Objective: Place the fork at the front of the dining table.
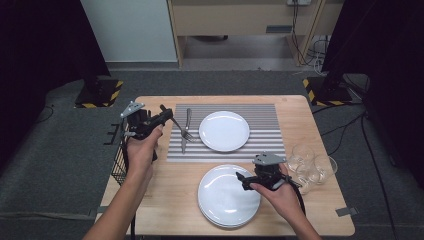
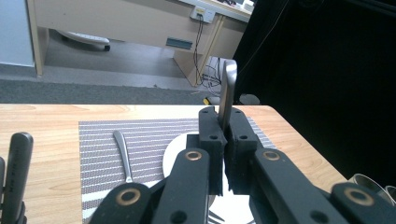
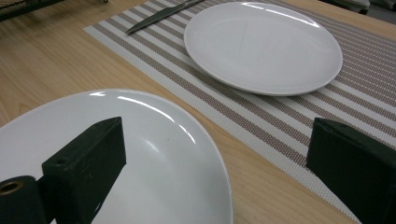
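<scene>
My left gripper (image 1: 168,119) is shut on a metal fork (image 1: 186,133), whose tines hang low over the striped placemat (image 1: 270,117). In the left gripper view the fork's handle (image 2: 228,88) sticks up from between the closed jaws of the left gripper (image 2: 223,123). A knife (image 1: 185,142) lies on the placemat left of a white plate (image 1: 224,131). My right gripper (image 1: 243,180) is open just above a stack of white plates (image 1: 225,200) at the table's front. In the right gripper view, the right gripper (image 3: 217,140) spans the stack's rim (image 3: 205,140), and the placemat plate (image 3: 264,44) lies beyond.
Several clear glasses (image 1: 310,165) stand at the table's right edge, close to my right hand. A black wire basket (image 1: 119,160) hangs at the left edge. Bare wood (image 1: 165,185) shows between the stack and my left forearm.
</scene>
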Available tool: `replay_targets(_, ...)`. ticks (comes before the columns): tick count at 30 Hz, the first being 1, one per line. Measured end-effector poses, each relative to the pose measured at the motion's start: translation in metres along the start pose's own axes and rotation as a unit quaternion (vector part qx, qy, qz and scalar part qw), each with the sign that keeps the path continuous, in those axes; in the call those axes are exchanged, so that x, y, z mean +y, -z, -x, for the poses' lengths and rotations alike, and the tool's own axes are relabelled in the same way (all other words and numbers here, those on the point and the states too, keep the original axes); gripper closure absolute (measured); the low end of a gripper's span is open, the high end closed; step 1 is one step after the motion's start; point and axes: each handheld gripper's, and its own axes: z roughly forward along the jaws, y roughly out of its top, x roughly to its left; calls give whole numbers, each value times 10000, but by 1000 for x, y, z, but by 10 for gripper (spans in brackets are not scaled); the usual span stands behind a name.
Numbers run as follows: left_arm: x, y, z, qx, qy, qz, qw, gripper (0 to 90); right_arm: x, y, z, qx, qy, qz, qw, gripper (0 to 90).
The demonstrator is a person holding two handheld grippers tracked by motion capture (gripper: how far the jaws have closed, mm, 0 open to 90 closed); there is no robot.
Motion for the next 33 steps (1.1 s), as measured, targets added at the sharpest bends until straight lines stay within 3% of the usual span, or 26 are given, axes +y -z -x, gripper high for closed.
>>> replay_targets(9, -2, -1, 1, 9, 31, -15, 10000, 869, 27, -13, -11, 67, 109, 142, 9998, 87)
replay_targets(20, -8, -8, 13, -57, 26, -46, 10000, 869, 40, -30, -19, 374, 307, 85, 9988, 169)
replay_targets(26, -14, -11, 16, -76, 73, -80, 9999, 869, 49, -28, -20, 442, 457, 185, 9978, 202)
replay_targets(33, -16, -12, 20, -124, 62, -83, 9999, 869, 60, -26, -22, 529, 392, 328, 9973, 232)
